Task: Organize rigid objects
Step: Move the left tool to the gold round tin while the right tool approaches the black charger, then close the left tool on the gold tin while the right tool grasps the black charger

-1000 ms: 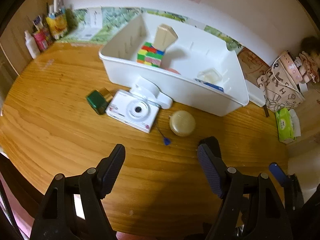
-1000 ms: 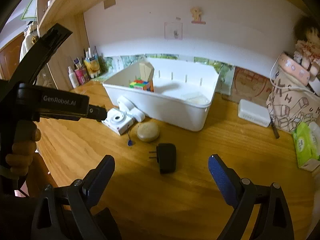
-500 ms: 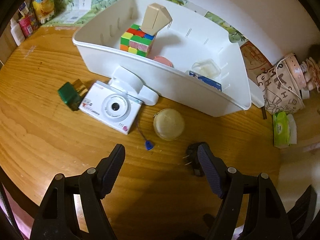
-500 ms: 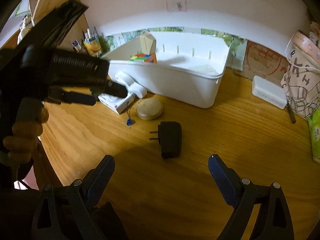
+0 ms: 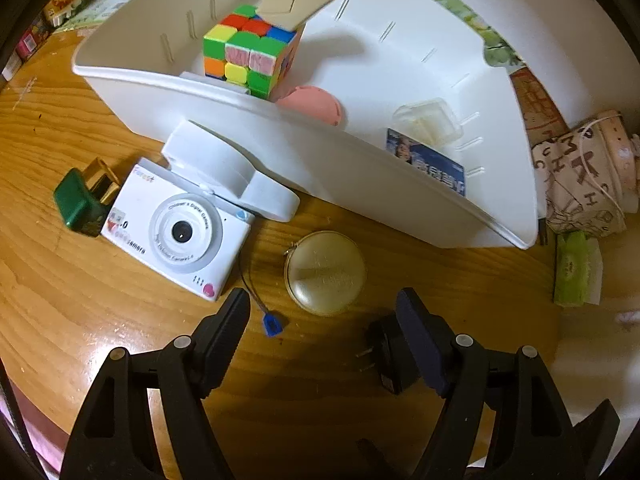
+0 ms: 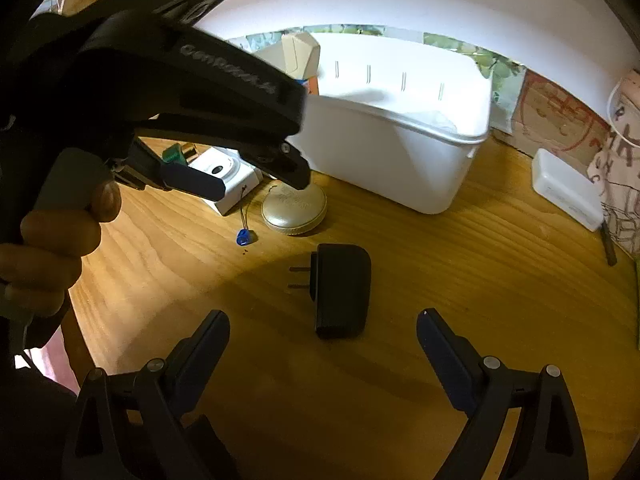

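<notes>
A white bin (image 5: 400,184) (image 6: 400,152) on the wooden table holds a colour cube (image 5: 248,52), a beige box, a pink disc, a clear case and a blue card. In front of it lie a white toy camera (image 5: 176,232), a green plug (image 5: 78,202), a round gold case (image 5: 325,278) (image 6: 294,210) and a black charger (image 6: 340,290) (image 5: 390,360). My left gripper (image 5: 322,308) hangs open just above the gold case, empty; in the right wrist view it (image 6: 256,182) hides part of the camera. My right gripper (image 6: 322,322) is open, with the charger just beyond its fingertips.
A patterned bag (image 5: 580,184), a green tissue pack (image 5: 574,268) and a flat white box (image 6: 566,188) sit at the right. Bottles and packets (image 5: 36,28) line the back left corner. The table's front edge curves close below both grippers.
Both grippers have come down and forward toward the table. The gold case and camera loom larger in the left view, the charger in the right. Neither jaw gap has changed.
</notes>
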Tool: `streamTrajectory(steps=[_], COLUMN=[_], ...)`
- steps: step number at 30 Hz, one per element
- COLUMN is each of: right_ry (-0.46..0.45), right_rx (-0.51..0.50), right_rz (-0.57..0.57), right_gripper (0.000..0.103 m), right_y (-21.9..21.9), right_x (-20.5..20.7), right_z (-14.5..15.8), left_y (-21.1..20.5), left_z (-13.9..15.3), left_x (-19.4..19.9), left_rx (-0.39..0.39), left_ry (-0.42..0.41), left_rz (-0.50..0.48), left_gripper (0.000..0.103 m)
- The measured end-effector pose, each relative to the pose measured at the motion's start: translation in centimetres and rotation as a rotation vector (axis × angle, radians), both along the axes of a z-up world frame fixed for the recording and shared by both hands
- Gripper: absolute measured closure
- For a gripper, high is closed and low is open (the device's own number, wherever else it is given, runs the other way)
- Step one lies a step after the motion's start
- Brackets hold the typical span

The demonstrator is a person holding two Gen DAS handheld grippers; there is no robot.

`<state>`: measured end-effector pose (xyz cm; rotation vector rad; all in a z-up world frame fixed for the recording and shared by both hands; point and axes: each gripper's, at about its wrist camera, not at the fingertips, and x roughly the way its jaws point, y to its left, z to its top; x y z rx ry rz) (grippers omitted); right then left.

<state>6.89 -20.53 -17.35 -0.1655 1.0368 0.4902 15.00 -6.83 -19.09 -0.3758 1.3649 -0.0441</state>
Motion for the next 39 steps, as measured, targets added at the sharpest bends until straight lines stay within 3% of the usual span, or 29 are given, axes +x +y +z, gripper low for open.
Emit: streamTrajectory(steps=[15,18,28,35,37,39], right_ry=[0.038,0.050,0.056,0.037,0.038,0.042], right_rx=[-0.055,-0.059,-0.072,-0.079,-0.076,-0.074], right_rz=[0.028,0.035,0.050,0.046,0.048,0.047], right_gripper=[0.010,0.018,0.025,0.041,0.048,0.048], right_y=[1.3,1.5,2.0,2.4,2.4,2.4], right_x=[2.5,2.7,2.7,1.7,1.5,1.6], right_z=[-2.4,-2.7,-3.3,-3.1,-3.0,-2.9], left_y=[-1.1,-1.2,-3.3,-3.9,-4.2,-4.2], left_z=[-3.1,-3.1,-3.4,-3.4,-3.4,-3.4], left_x=[2.9,3.3,4.9,5.7,6.0,6.2], left_rx=[0.032,0.039,0.102,0.118,0.119,0.115], left_ry=[0.092,0.080,0.071,0.057,0.056,0.054], left_rz=[-0.011,-0.016,-0.044,-0.041,-0.041,-0.041], left_gripper=[0.026,0.026,0.026,0.043,0.043,0.044])
